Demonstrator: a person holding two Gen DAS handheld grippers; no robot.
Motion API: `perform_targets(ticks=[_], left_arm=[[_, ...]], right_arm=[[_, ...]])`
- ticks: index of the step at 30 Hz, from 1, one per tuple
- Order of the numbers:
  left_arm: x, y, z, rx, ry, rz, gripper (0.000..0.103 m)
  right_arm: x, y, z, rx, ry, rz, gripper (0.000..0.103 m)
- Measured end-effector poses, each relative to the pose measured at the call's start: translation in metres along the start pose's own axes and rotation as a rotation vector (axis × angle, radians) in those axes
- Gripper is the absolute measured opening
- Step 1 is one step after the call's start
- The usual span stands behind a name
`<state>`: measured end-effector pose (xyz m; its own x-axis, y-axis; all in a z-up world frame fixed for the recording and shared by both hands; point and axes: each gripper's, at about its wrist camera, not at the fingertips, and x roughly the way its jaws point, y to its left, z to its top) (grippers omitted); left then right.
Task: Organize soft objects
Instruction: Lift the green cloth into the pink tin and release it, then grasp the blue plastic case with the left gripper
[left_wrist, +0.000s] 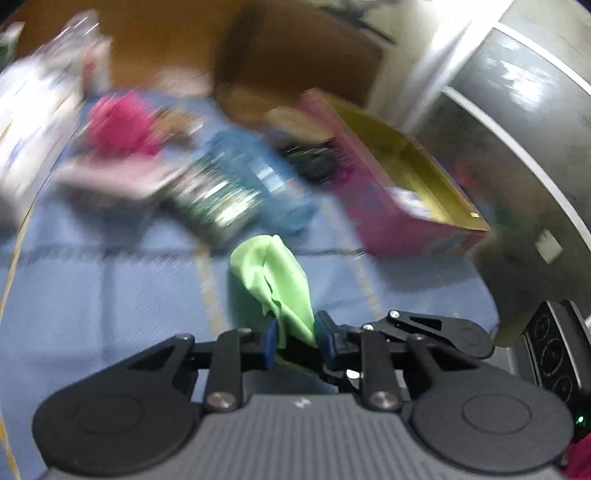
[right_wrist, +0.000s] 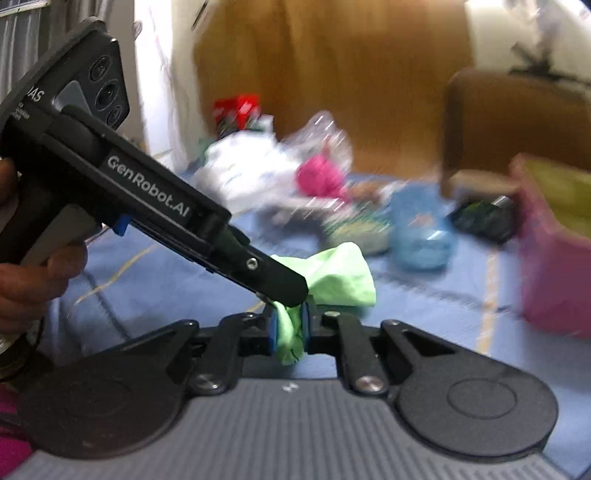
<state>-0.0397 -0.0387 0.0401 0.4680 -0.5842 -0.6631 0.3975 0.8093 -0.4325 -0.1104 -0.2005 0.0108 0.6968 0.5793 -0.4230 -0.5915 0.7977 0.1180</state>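
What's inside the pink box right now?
The pink box shows a yellow lining and something pale low in one corner; blur hides what it is, and the near wall covers the rest of the floor.

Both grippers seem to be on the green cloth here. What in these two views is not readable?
- Left wrist view: the items behind the green cloth on the blue mat are motion-blurred; only colours show.
- Left wrist view: the pink box interior is mostly hidden by its wall.
- Right wrist view: the left gripper covers part of the cloth; the pile behind is blurred.
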Motion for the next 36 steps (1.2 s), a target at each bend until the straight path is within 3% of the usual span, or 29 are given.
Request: perform_targets(ticks=[7,11,13,15,17,19,23,25,28,32,36], left_arm=[[0.028,-0.084,0.061,0.257,-0.075,-0.105,0.023],[0.066,-0.118,0.088,0.306,-0.077,-0.131,0.023],[0.088,-0.127,0.099,0.302,-0.073,-0.117,0.029],[0.109,-0.131,0.104,0.308,-0.078,-0.067,0.048],[0.118,-0.131,0.105,0.317,-0.09,0.004,0.052],[0.108,-0.124,0.102,0.299,-0.117,0.008,0.052],[0.062,-0.088,0.089,0.253,-0.181,-0.003,0.054],[0.04,-0.065,0.077,0.228,-0.208,0.037,0.054],[0.017,-0.029,0.053,0.18,-0.217,0.119,0.054],[-0.003,0.008,0.017,0.113,-0.2,0.184,0.054],[-0.011,0.029,0.0,0.048,-0.19,0.191,0.054]], right_arm=[[-0.055,-0.041,0.02,-0.021,-0.198,-0.269,0.015],[-0.064,-0.083,0.029,0.033,-0.209,-0.381,0.015],[-0.059,-0.107,0.033,0.061,-0.19,-0.416,0.015],[-0.051,-0.127,0.035,0.08,-0.164,-0.45,0.021],[-0.039,-0.139,0.035,0.071,-0.112,-0.499,0.06],[-0.04,-0.145,0.03,0.087,-0.124,-0.534,0.059],[-0.057,-0.134,0.021,0.128,-0.191,-0.53,0.059],[-0.066,-0.126,0.018,0.149,-0.245,-0.51,0.058],[-0.069,-0.11,0.022,0.164,-0.287,-0.413,0.05],[-0.039,-0.079,0.037,0.115,-0.221,-0.245,0.048],[0.013,-0.053,0.046,0.031,-0.093,-0.208,0.049]])
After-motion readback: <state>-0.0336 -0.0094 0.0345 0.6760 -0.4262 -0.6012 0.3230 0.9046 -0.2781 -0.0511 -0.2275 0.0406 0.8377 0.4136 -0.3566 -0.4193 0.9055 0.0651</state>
